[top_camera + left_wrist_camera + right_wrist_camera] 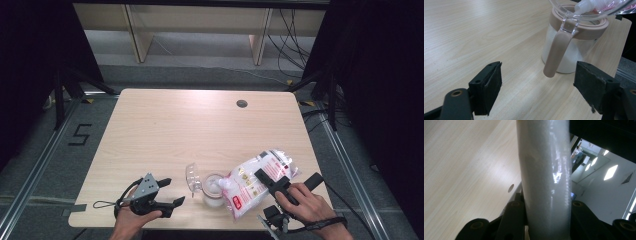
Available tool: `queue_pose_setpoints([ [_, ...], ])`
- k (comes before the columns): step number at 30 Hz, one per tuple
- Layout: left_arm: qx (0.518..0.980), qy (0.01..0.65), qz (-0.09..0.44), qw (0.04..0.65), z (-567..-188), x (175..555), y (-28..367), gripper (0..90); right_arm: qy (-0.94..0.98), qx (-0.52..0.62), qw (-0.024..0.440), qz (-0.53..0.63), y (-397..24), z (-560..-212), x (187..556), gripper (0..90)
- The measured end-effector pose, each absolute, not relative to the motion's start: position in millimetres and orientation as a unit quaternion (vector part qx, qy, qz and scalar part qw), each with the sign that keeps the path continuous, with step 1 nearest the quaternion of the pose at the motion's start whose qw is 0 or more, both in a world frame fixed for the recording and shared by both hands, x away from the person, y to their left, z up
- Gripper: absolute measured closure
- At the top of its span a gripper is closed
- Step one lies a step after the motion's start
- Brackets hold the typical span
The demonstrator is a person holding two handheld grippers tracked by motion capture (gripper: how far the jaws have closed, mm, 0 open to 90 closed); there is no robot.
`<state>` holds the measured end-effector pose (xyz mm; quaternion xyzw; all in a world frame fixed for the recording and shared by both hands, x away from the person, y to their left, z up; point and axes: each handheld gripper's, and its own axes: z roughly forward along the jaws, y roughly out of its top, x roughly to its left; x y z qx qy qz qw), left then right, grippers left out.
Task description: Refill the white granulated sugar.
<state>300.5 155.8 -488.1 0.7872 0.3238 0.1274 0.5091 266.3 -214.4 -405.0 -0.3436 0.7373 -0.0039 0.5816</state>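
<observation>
The clear plastic bag of white powder with red print [257, 182] was tilted so its corner pointed into the glass jar with a beige rim and flip-up clear lid [212, 190], near the front edge of the light wooden table [200, 125], probably for pouring. The right gripper [272, 182] pinched the bag. The left gripper [170, 192] waited just beside the jar, jaws spread and empty.
</observation>
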Motion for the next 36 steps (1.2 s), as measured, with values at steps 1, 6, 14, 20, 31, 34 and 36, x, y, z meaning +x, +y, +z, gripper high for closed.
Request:
queue_pose_setpoints([
  [1, 0.788, 0.319, 0.128, 0.51, -488, 301, 156, 21.8, 0.736, -0.347, 0.581, -0.006, -214, -404, 266, 75.8],
  [6, 0.789, 0.321, 0.129, 0.508, -488, 301, 156, 21.8, 0.735, -0.353, 0.579, 0.003, -214, -403, 268, 75.9],
  [14, 0.789, 0.318, 0.131, 0.509, -488, 301, 157, 21.8, 0.754, -0.327, 0.569, 0.03, -217, -408, 269, 76.0],
  [20, 0.786, 0.322, 0.127, 0.512, -488, 301, 156, 21.8, 0.764, -0.314, 0.56, 0.058, -220, -411, 273, 76.1],
  [31, 0.787, 0.321, 0.128, 0.512, -488, 301, 156, 21.9, 0.79, -0.277, 0.53, 0.131, -227, -422, 286, 76.5],
  [34, 0.786, 0.322, 0.127, 0.512, -488, 300, 156, 22.9, 0.796, -0.263, 0.521, 0.16, -231, -426, 290, 76.6],
  [36, 0.787, 0.321, 0.127, 0.512, -488, 300, 156, 22.9, 0.797, -0.262, 0.517, 0.171, -232, -427, 291, 76.6],
])
